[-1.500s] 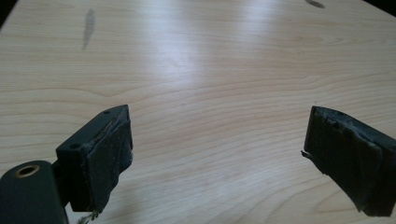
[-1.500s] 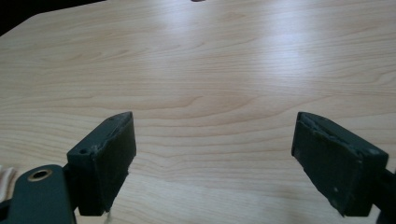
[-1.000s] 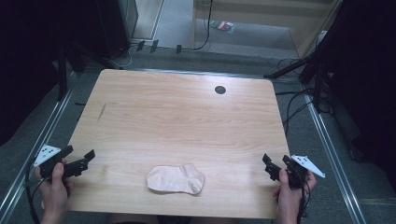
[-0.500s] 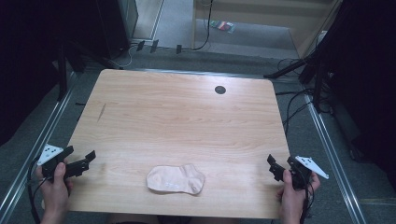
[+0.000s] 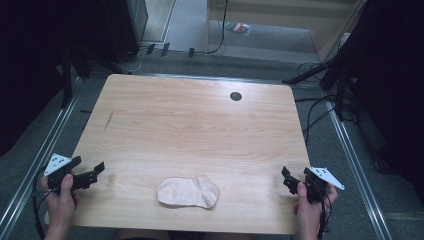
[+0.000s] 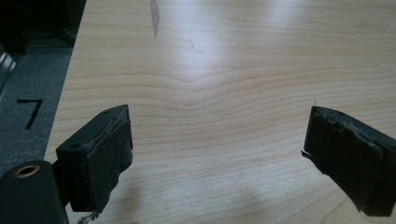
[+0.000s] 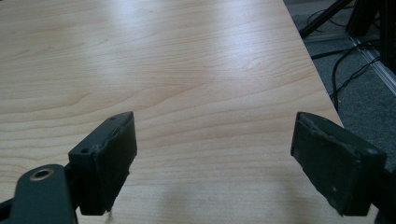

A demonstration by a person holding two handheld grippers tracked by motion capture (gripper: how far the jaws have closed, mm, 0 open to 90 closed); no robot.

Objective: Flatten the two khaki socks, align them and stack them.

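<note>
High view showed a pale pink cotton sock (image 5: 188, 192) lying flat near the table's (image 5: 200, 130) front edge. The left gripper (image 5: 94, 172) and right gripper (image 5: 286, 178) hovered well apart at the front corners, both released wide. Pinching only its top layer could drag the sock off the edge.

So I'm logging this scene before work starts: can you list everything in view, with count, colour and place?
table: one, light wood, centre
sock: one, pale pink, flat near the table's near edge, between the hands
hole: one, black, far right of the tabletop
mark: one, dark streak, left part of the tabletop
cables: several, black, floor right of the table
left hand-held gripper: one, black, near left corner, jaws open
right hand-held gripper: one, black, near right corner, jaws open
</note>
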